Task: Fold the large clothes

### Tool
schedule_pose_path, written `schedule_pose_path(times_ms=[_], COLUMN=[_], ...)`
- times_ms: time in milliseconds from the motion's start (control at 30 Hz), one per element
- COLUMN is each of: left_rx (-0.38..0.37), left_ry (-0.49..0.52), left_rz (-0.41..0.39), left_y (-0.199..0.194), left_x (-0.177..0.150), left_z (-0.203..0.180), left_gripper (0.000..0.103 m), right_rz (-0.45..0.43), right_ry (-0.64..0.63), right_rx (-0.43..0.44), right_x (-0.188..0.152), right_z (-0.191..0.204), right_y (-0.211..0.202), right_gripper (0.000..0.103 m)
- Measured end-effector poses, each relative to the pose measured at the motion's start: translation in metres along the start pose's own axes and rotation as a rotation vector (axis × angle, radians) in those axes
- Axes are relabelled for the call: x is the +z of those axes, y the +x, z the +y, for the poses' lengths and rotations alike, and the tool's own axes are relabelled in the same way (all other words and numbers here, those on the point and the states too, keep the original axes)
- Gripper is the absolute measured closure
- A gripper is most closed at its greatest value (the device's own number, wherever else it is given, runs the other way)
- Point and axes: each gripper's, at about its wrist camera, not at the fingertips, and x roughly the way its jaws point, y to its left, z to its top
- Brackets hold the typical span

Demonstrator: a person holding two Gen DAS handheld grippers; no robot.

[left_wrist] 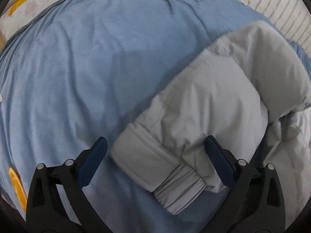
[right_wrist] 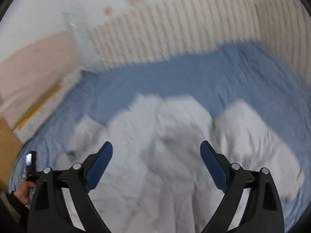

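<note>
A pale grey padded jacket lies on a blue bed sheet (left_wrist: 77, 73). In the left wrist view its sleeve (left_wrist: 210, 97) runs from the upper right down to an elastic cuff (left_wrist: 155, 167). My left gripper (left_wrist: 155, 149) stands open right above that cuff, with a blue pad on each side and neither pad pressing on it. In the blurred right wrist view the jacket's body (right_wrist: 165, 136) spreads out below my right gripper (right_wrist: 156, 153), which is open with nothing between its fingers. At the lower left of that view a person's hand (right_wrist: 24, 192) holds the other gripper's handle.
A ribbed whitish headboard or wall panel (right_wrist: 175, 33) runs behind the bed. A pinkish pillow (right_wrist: 35, 66) and a yellow-trimmed cloth (right_wrist: 38, 106) lie at the left. A brown board (right_wrist: 7, 151) edges the far left. Yellow patches (left_wrist: 17, 186) sit on the bedding.
</note>
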Motion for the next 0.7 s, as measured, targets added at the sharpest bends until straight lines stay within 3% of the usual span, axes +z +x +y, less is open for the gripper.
schedule_pose_path(times_ms=[100,133,267,367,500,700], left_rx=[-0.001,-0.008,-0.014,-0.054,0.067,0.035], left_ry=[0.017,0.008,-0.027,-0.088,0.006,0.047], left_rz=[-0.032,-0.037,-0.079,-0.188,-0.436,-0.527], left_y=[0.005,0.005,-0.001,-0.028,-0.094,-0.164], left_x=[0.003,0.004,0.01,0.015,0.029,0.076], left_z=[-0.017,-0.018,-0.016,-0.005,-0.018,-0.049], left_gripper=[0.032,0.047,0.079,0.088,0.09,0.09], right_rz=[0.0,0.005,0.049,0.051,0.022,-0.004], right_ry=[-0.013,-0.016,0.024,0.102,0.153,0.26], right_rx=[-0.029,-0.058,-0.14,-0.112,-0.089,-0.041], right_x=[-0.006,-0.008,-0.007,-0.004,-0.005,0.004], right_z=[-0.001,-0.003,-0.018,-0.037,-0.048,-0.071], right_y=[0.008,0.012,0.024,0.019,0.008,0.004], right_gripper=[0.011,0.011,0.011,0.011,0.011,0.011])
